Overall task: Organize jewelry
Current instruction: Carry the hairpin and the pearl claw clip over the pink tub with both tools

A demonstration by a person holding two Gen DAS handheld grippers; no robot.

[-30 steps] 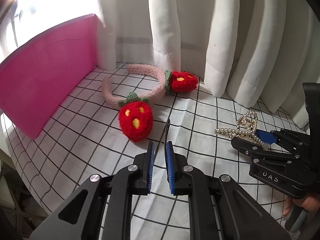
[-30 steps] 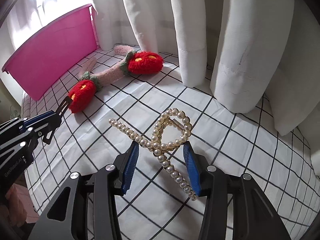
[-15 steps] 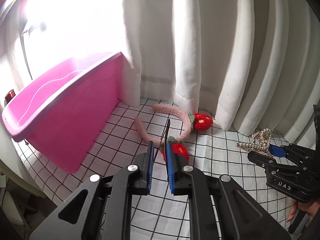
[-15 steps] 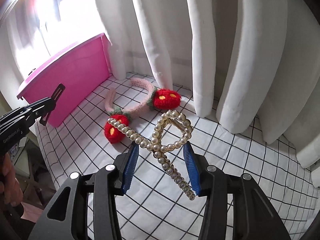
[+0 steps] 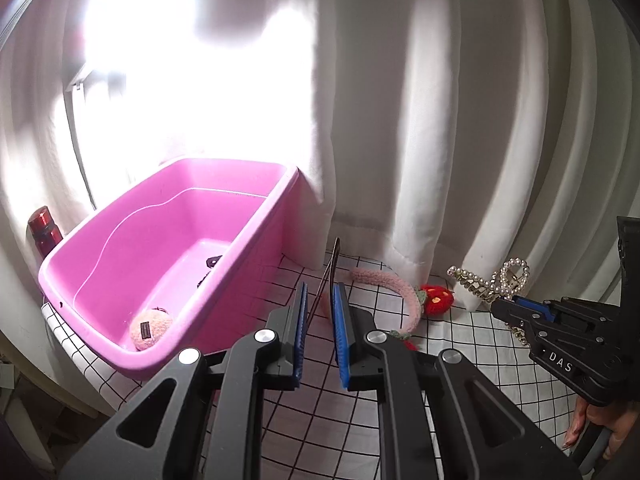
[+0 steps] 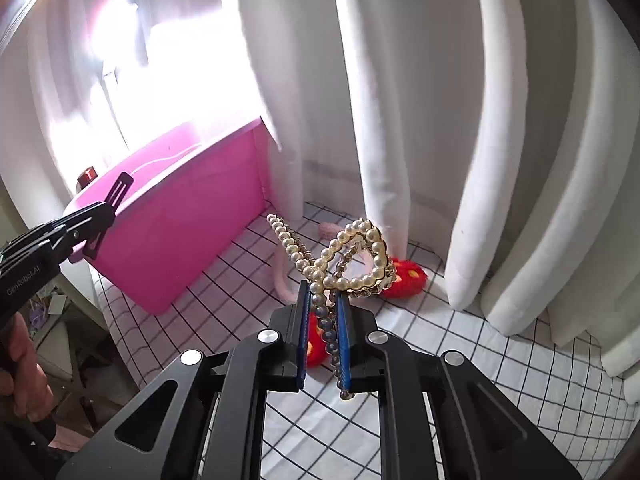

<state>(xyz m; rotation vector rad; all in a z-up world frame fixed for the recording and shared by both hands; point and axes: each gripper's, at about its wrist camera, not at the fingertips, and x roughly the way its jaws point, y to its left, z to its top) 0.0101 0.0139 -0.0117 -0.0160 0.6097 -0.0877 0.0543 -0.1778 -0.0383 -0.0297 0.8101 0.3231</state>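
My left gripper (image 5: 320, 300) is shut on a thin dark hair clip (image 5: 330, 268), held in the air beside the pink bin (image 5: 256, 236); the clip also shows in the right wrist view (image 6: 116, 192). My right gripper (image 6: 323, 300) is shut on a pearl hair claw (image 6: 348, 260), lifted above the table; it shows in the left wrist view too (image 5: 492, 284). A pink strawberry headband (image 5: 400, 292) lies on the checked cloth by the curtain; one red strawberry shows in the right wrist view (image 6: 408, 276). The bin holds a pink fuzzy item (image 5: 150, 328) and small dark pieces (image 5: 212, 262).
White curtains (image 5: 440, 120) hang close behind the table. A red bottle (image 5: 44, 232) stands behind the bin at the left. The checked tablecloth (image 5: 460, 360) covers the table; its left edge drops off beside the bin.
Both grippers have risen and pulled back from the table. The right one has closed tight on the pearl claw and lifted it. The left one carries the dark clip toward the bin.
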